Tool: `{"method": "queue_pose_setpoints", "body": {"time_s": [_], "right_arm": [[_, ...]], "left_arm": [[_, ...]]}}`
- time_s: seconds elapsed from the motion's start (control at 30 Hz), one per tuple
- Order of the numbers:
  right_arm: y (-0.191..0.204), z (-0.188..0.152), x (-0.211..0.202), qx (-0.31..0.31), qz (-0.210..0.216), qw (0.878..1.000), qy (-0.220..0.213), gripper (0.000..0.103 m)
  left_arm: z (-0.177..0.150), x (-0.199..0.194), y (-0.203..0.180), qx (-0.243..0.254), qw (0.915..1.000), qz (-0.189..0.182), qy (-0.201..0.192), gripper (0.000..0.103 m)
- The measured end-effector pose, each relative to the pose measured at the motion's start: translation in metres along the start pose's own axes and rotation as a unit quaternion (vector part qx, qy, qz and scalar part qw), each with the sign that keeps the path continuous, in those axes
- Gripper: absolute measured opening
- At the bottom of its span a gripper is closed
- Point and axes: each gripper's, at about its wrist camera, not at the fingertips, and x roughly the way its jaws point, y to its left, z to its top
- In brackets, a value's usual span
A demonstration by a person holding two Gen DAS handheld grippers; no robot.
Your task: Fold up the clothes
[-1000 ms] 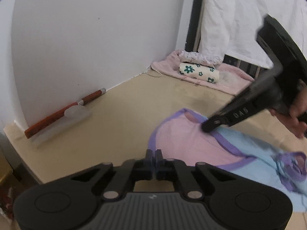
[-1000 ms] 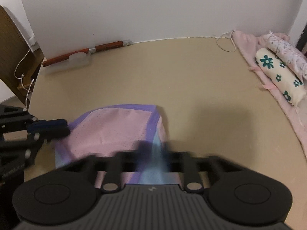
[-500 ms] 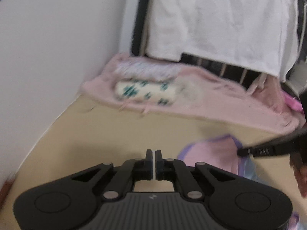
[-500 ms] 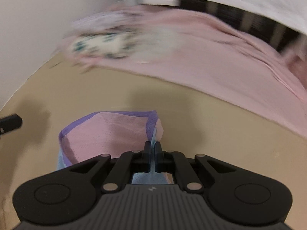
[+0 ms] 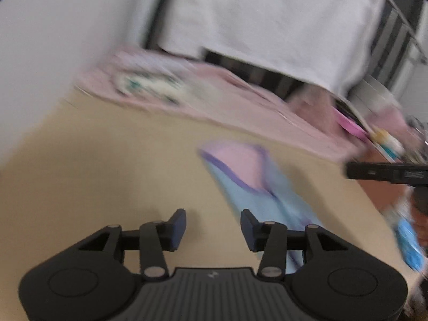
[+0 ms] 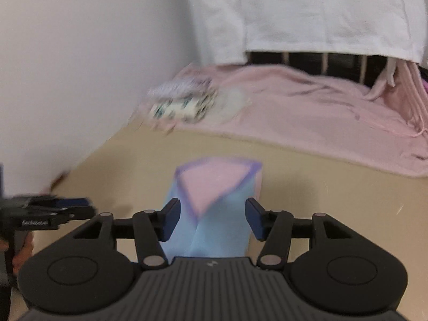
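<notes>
A light blue and pink garment with purple trim [image 6: 214,200] lies folded into a narrow strip on the tan surface [image 6: 321,195]. My right gripper [image 6: 212,219] hangs over its near part; its jaws are opening and the pads stand clear of the cloth on either side. In the left wrist view the same garment [image 5: 254,176] lies ahead and to the right. My left gripper [image 5: 213,227] is above bare tan surface [image 5: 120,160] just left of the cloth, its jaws opening with nothing between them. The right gripper's finger [image 5: 385,170] shows at the right edge there.
A pink blanket [image 6: 321,117] runs along the far side. On it lie a floral roll [image 6: 184,107] and a patterned folded piece. A white sheet [image 6: 307,13] hangs over a dark railing behind. A white wall [image 6: 80,53] closes the left side.
Both grippers have gone from shut to open. The right one has let go of the garment's edge, and the cloth now lies as a narrower strip. Both views have swung towards the blanket.
</notes>
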Motion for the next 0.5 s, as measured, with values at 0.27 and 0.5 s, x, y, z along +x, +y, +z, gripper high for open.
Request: {"method": "queue_pose_setpoints", "body": {"time_s": [0.27, 0.5], "right_arm": [[-0.005, -0.085, -0.004, 0.071, 0.015, 0.997, 0.03, 0.035], [0.005, -0.133, -0.01, 0.113, 0.014, 0.993, 0.007, 0.012]], "left_arm": [[-0.056, 0.005, -0.064, 0.044, 0.9963, -0.07, 0.024, 0.047], [-0.081, 0.009, -0.075, 0.078, 0.9923, -0.08, 0.054, 0.011]]}}
